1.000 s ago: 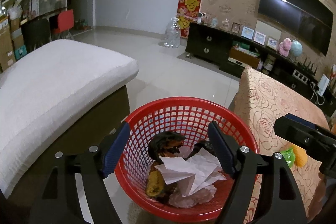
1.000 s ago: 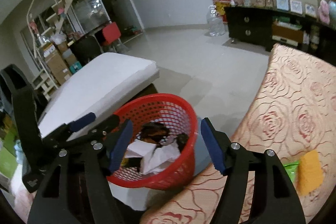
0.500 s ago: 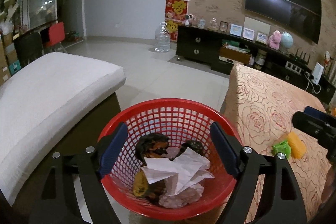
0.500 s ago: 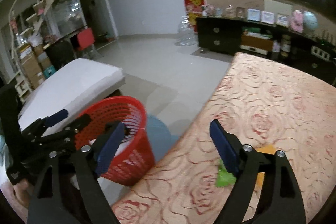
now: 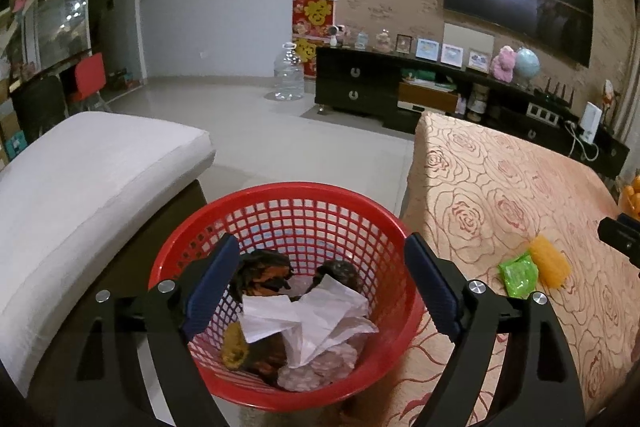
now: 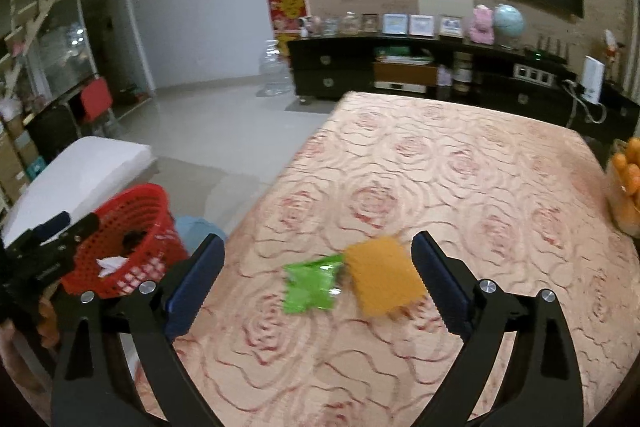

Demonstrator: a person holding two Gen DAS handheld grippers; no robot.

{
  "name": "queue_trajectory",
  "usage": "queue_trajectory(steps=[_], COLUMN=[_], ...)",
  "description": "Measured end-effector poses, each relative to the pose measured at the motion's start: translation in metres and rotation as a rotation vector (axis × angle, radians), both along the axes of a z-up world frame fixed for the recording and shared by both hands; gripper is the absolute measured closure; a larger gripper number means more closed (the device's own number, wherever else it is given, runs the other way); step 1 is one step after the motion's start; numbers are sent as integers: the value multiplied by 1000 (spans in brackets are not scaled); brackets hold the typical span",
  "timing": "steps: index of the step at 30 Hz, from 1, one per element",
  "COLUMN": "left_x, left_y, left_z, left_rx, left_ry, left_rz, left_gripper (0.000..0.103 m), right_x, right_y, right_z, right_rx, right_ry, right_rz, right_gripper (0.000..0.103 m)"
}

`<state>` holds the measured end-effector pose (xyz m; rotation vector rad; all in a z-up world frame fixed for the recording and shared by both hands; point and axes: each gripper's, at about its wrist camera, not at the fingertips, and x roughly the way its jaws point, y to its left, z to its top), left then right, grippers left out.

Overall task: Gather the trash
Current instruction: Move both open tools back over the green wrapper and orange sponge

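Note:
A red mesh basket (image 5: 292,199) holds crumpled white paper (image 5: 308,311) and dark wrappers. My left gripper (image 5: 320,285) hangs over it, jaws opening, pads touching nothing. On the rose-patterned tablecloth (image 6: 440,167) lie a green wrapper (image 6: 312,287) and an orange packet (image 6: 382,279). My right gripper (image 6: 320,281) hovers just in front of them with its jaws opening. Both pieces show in the gap between the pads, untouched. The left wrist view has the green wrapper (image 5: 518,273) and orange packet (image 5: 550,265) to the right of the basket. The basket (image 6: 128,239) stands beside the table's left edge.
A white cushioned bench (image 5: 80,187) stands left of the basket. A dark TV cabinet (image 5: 360,87) with frames and toys runs along the far wall, with a big water bottle (image 5: 288,71) beside it. Oranges (image 6: 628,179) sit at the table's right edge.
My right gripper has swung right, from over the basket to over the table in front of the two wrappers, and its jaws have widened. The left jaws have spread a little over the basket.

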<state>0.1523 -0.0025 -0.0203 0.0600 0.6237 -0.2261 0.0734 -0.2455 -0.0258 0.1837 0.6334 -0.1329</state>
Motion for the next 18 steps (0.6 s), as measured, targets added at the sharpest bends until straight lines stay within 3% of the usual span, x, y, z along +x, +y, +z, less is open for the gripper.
queue_trajectory(steps=[18], left_x=[-17], left_y=[-46], left_z=[-9], left_rx=[37], left_ry=[5], left_rz=[-151], left_gripper=[22], right_x=[-17], right_y=[-76], right_z=[-40], right_rx=[77], right_ry=[94], right_rz=[-153], right_gripper=[11])
